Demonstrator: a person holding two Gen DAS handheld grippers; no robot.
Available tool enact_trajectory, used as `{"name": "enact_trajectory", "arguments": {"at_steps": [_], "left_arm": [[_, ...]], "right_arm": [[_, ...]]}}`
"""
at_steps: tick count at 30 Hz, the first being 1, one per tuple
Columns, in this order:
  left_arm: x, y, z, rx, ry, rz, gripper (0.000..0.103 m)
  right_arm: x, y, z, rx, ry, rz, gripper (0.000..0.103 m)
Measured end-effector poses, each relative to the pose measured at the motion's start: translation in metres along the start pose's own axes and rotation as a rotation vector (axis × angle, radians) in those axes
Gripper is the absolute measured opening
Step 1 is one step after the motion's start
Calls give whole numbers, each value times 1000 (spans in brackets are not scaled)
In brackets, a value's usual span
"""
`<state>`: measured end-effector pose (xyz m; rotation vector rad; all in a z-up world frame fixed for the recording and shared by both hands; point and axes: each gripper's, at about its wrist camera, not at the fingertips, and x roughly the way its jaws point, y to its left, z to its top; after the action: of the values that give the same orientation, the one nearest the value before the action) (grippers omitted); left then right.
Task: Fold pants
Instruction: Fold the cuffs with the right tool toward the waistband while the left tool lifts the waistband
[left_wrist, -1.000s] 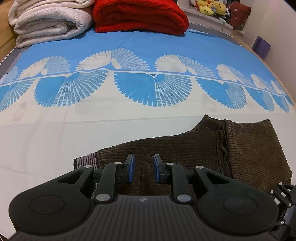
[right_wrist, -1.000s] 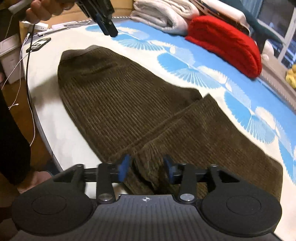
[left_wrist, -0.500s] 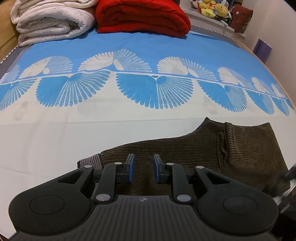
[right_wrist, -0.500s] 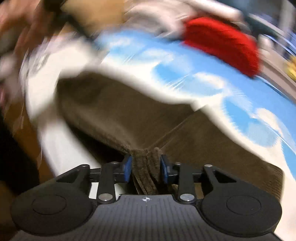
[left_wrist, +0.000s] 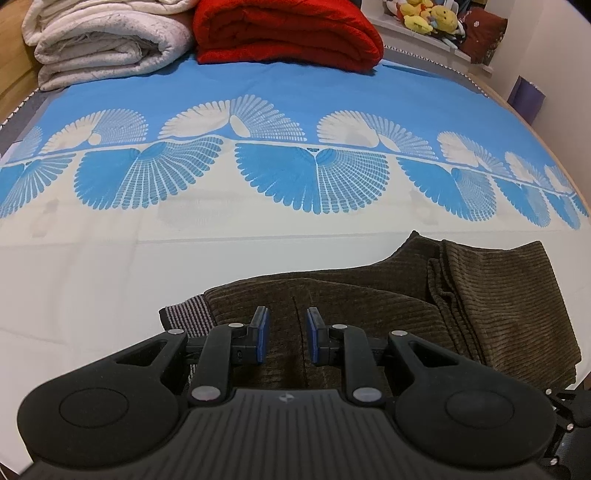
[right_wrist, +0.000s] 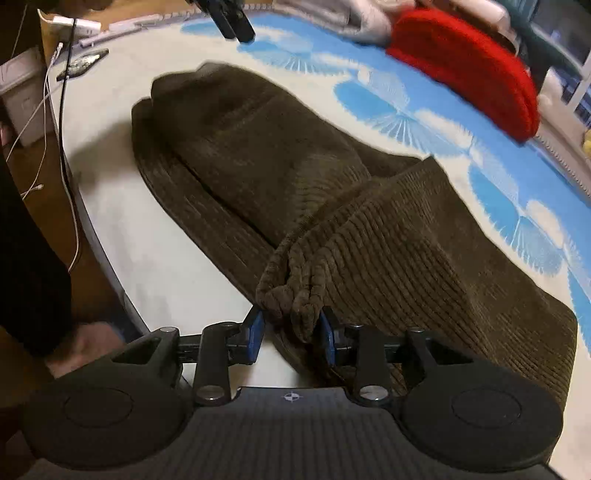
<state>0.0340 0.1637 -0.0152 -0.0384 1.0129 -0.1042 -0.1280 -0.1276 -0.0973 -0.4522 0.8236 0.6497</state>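
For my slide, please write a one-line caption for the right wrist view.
Right claw pinches a bunched edge of the brown corduroy pants on the bed.

red blanket (right_wrist: 469, 66) smeared by blur, plush toys (left_wrist: 428, 18) cut off at top edge — left hand-held gripper (right_wrist: 236, 27) cropped

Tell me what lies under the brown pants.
The brown corduroy pants lie on the blue-and-white bedsheet, visible all around them. Whatever lies directly beneath the fabric is covered.

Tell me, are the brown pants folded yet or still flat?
Partly folded. The pants lie doubled, and the right gripper pinches a bunched edge.
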Motion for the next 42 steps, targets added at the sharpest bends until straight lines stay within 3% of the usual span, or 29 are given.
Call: {"name": "enact_trajectory", "arguments": {"at_steps": [5, 9, 11, 14, 17, 20, 23, 27, 30, 32, 35, 37, 39, 42], "left_arm": [[1, -1, 0, -7, 9, -23, 24], [8, -3, -6, -12, 71, -133, 30], [15, -10, -15, 49, 123, -177, 30], [30, -36, -40, 264, 205, -178, 31], [49, -53, -67, 426, 268, -154, 44], [62, -54, -80, 505, 276, -126, 45], [62, -50, -82, 514, 271, -134, 45], [58, -55, -90, 600, 242, -76, 3], [37, -35, -76, 513, 201, -105, 2], [18, -16, -72, 478, 159, -82, 2], [0, 5, -86, 504, 169, -92, 1], [2, 12, -100, 554, 216, -28, 0], [8, 19, -109, 560, 253, 9, 2], [-8, 27, -100, 471, 172, -94, 9]], "right_arm": [[-15, -17, 9, 111, -82, -11, 30], [-28, -44, 8, 239, -152, -64, 28], [-38, -59, 8, 304, -211, -101, 28], [-50, -77, 3, 380, -281, -144, 27], [-53, -90, -2, 425, -298, -140, 27], [-52, -93, -5, 424, -298, -133, 27], [-53, -92, -3, 414, -299, -130, 27], [-55, -93, 0, 418, -303, -138, 27], [-59, -93, 2, 430, -309, -149, 27], [-65, -90, 6, 433, -336, -155, 27], [-68, -77, 14, 392, -368, -140, 27], [-58, -59, 17, 318, -341, -98, 28], [-30, -37, 14, 214, -213, -6, 28], [8, -10, -2, 72, -30, 50, 34]]}}
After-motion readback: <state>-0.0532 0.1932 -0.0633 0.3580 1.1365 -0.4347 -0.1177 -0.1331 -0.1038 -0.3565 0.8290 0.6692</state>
